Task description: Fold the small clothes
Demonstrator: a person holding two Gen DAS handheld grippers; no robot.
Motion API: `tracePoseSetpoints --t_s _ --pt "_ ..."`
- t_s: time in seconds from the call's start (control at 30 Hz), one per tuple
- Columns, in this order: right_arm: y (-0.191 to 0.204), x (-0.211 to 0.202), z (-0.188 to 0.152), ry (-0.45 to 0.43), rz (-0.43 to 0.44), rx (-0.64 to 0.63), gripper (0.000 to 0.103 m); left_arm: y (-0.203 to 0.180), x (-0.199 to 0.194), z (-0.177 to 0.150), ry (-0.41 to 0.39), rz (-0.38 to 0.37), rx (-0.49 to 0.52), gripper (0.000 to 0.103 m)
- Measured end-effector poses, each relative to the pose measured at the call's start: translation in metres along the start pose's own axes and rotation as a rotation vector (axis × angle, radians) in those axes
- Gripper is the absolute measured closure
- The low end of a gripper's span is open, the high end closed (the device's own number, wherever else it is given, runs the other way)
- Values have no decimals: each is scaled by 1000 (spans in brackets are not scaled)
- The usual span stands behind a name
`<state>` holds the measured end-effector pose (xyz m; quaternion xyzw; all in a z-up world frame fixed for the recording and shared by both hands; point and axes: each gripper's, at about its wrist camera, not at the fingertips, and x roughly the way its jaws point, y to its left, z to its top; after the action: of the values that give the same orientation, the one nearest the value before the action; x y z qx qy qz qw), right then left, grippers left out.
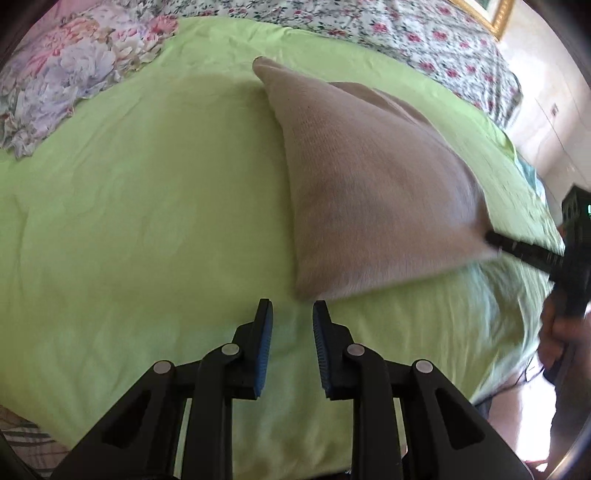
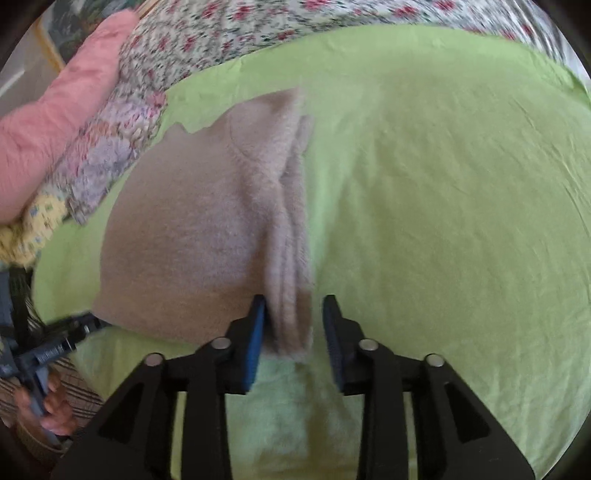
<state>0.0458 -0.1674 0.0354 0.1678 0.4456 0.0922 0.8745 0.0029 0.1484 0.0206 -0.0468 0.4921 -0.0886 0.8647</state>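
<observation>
A beige knit garment (image 1: 369, 184) lies folded on the green bedsheet (image 1: 147, 221). My left gripper (image 1: 292, 308) stands open a narrow way just short of the garment's near corner, with only sheet showing between its pads. In the right wrist view the garment (image 2: 192, 229) has its layered folded edge running down between the jaws of my right gripper (image 2: 294, 301). The left pad touches the fabric and the right pad stands apart, so this gripper is open. The right gripper's finger (image 1: 495, 240) shows at the garment's right corner. The left gripper (image 2: 86, 325) shows blurred at its lower left corner.
A floral quilt (image 1: 406, 33) covers the far side of the bed, and a floral pillow (image 1: 66, 74) lies at the far left. A pink fuzzy roll (image 2: 55, 110) rests beside it. A person's hands (image 1: 557, 332) (image 2: 55, 410) hold the gripper handles. Wide green sheet (image 2: 443, 184) stretches to the garment's right.
</observation>
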Motion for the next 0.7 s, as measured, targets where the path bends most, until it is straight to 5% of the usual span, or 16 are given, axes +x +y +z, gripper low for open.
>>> tracePoseSetpoints --t_s 0.2,0.37,0.57,0.7 --pt "14 -39 29 -143 69 -2 67 -12 -38 38 -104 -106 39 82" --pt "45 -4 71 -163 132 -63 67 -37 -13 105 -171 -183 47 82" --pt "34 61 83 -9 44 -27 68 -30 55 131 -44 -84 34 87" --pt "16 75 79 -4 101 37 69 -27 65 131 -53 -69 43 87"
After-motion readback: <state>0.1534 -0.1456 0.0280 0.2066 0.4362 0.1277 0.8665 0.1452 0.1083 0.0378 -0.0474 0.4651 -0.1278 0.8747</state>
